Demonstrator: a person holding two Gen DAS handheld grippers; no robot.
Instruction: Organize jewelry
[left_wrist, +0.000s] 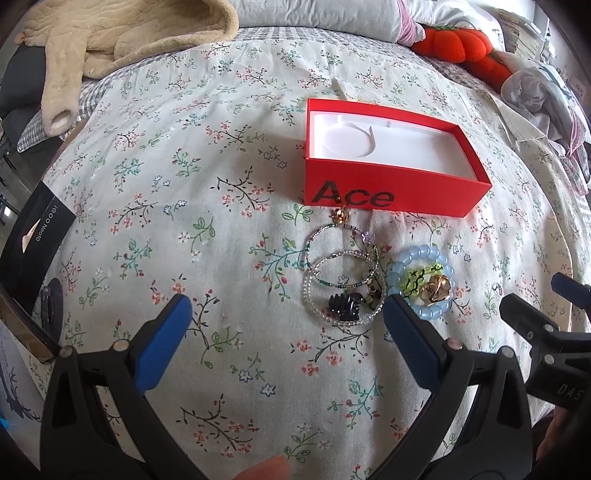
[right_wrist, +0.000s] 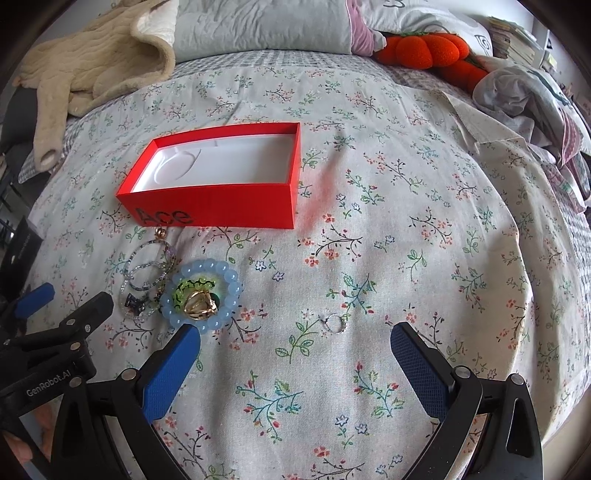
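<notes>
An open red box (left_wrist: 391, 192) (right_wrist: 221, 210) marked "Ace", with a white insert, lies on the floral bedspread. In front of it sits a pile of jewelry: thin beaded bracelets (left_wrist: 341, 258) (right_wrist: 147, 269), a black hair clip (left_wrist: 345, 306) (right_wrist: 133, 303), a pale blue bead bracelet (left_wrist: 421, 273) (right_wrist: 201, 293) ringing a green piece and a gold ornament (left_wrist: 436, 290) (right_wrist: 201, 304). A small silver ring (right_wrist: 334, 324) lies apart on the cloth. My left gripper (left_wrist: 288, 314) is open, just short of the pile. My right gripper (right_wrist: 295, 341) is open, its fingers either side of the ring.
A beige fleece garment (left_wrist: 122, 40) lies at the back left, and orange plush toys (right_wrist: 428, 48) and crumpled clothes (right_wrist: 524, 96) at the back right. A black box (left_wrist: 33, 240) sits at the bed's left edge. Floral bedspread (right_wrist: 406, 221) stretches right of the red box.
</notes>
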